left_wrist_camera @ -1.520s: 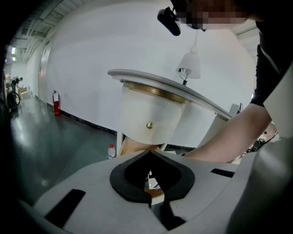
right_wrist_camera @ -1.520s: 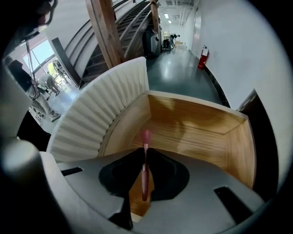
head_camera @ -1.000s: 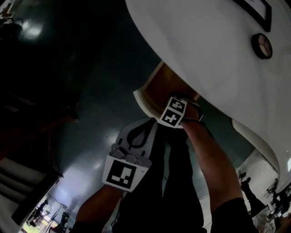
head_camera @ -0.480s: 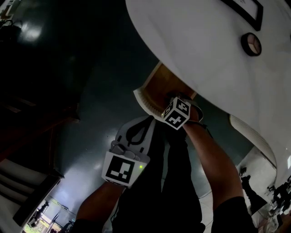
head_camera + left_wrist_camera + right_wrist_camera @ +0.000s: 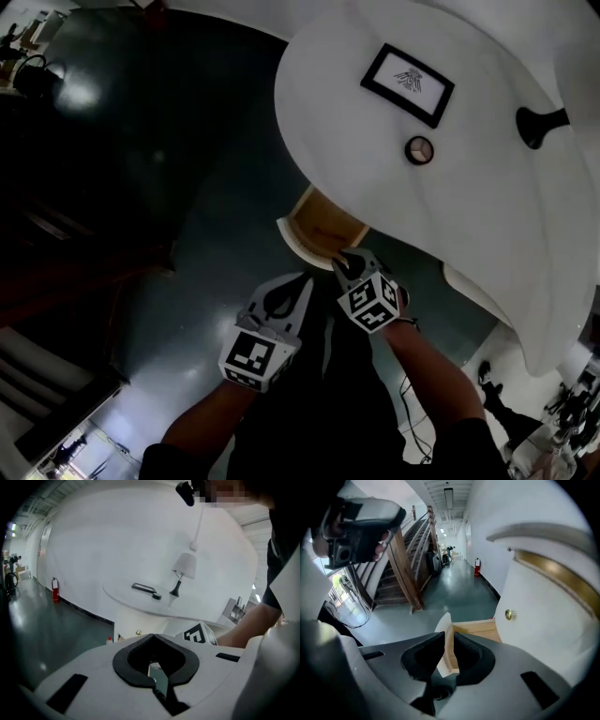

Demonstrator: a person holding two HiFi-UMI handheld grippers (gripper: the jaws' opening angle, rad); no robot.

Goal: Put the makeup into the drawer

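The left gripper [image 5: 284, 292] has its jaws pressed together on nothing. The open drawer [image 5: 323, 230] sits half hidden under the white table [image 5: 356, 122]; only the right gripper view shows its wooden wall. The right gripper [image 5: 349, 264] is over the drawer, its jaws a narrow slit apart and empty. The makeup compact [image 5: 419, 149] lies on the tabletop, well apart from both.

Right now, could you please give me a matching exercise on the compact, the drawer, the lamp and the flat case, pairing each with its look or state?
Things:
1. compact
2. drawer
3. lamp
4. flat case

Descriptions:
A. upright on the table, white shade
B. pulled open, wooden inside
C. rectangular, black rim, pale middle
D. small and round, flat on the table

Pairs: 1-D, 2-B, 3-A, 4-C
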